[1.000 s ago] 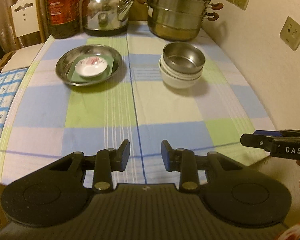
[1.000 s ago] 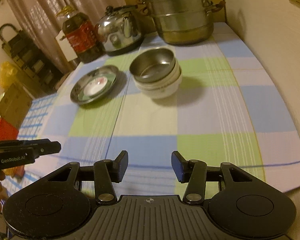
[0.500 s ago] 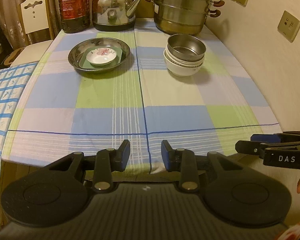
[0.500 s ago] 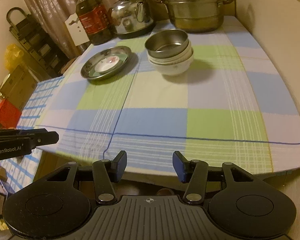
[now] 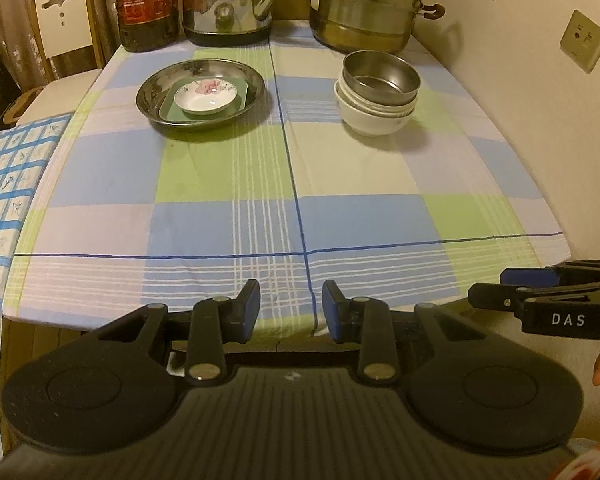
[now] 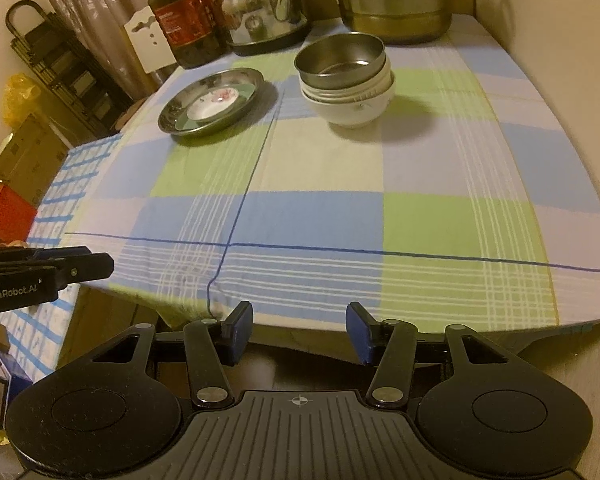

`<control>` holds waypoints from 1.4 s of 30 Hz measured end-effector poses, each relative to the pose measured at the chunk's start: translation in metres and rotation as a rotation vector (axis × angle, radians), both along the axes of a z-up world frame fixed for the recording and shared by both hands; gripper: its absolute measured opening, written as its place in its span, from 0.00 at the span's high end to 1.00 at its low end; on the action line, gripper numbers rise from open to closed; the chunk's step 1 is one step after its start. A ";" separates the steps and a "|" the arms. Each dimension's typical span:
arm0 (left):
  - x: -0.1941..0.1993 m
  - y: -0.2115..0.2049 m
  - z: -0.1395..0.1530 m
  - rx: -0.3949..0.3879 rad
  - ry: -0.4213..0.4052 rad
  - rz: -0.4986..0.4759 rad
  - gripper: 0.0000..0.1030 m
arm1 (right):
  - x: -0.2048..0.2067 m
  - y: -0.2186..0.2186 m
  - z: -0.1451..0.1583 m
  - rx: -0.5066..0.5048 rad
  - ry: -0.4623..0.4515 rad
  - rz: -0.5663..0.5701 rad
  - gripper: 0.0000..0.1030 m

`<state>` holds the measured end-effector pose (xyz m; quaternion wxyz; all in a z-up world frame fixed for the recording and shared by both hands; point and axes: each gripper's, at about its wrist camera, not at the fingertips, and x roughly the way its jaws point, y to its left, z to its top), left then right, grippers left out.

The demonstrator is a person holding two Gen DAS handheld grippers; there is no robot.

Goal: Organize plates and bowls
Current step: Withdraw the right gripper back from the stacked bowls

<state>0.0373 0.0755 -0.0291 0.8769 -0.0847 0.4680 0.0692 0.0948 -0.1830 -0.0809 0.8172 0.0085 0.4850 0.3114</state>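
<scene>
A steel plate point(image 5: 156, 98) point(image 6: 172, 118) sits on the checked tablecloth's far left, holding a green square plate point(image 5: 242, 98) with a small white flowered dish point(image 5: 206, 98) point(image 6: 212, 104) on top. To its right a steel bowl point(image 5: 380, 76) point(image 6: 340, 60) nests in stacked white bowls point(image 5: 374, 118) point(image 6: 350, 110). My left gripper point(image 5: 291, 307) hangs open and empty at the table's near edge. My right gripper point(image 6: 298, 330) is also open and empty, just off the near edge. Each gripper shows at the side of the other's view.
At the table's back stand an oil bottle point(image 5: 146, 4), a steel kettle point(image 5: 228, 4) and a stacked steamer pot point(image 5: 368, 4). A wall with sockets point(image 5: 584, 40) runs along the right. A white chair point(image 5: 62, 20) and a second checked cloth point(image 5: 4, 184) lie left.
Both grippers have drawn back from the dishes toward the table's near edge; the table edge now shows under the fingers. The dishes have not moved.
</scene>
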 end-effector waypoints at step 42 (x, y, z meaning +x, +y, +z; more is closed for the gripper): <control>0.057 0.095 -0.007 0.001 -0.022 -0.167 0.71 | 0.025 0.059 0.004 -0.049 -0.018 -0.273 0.49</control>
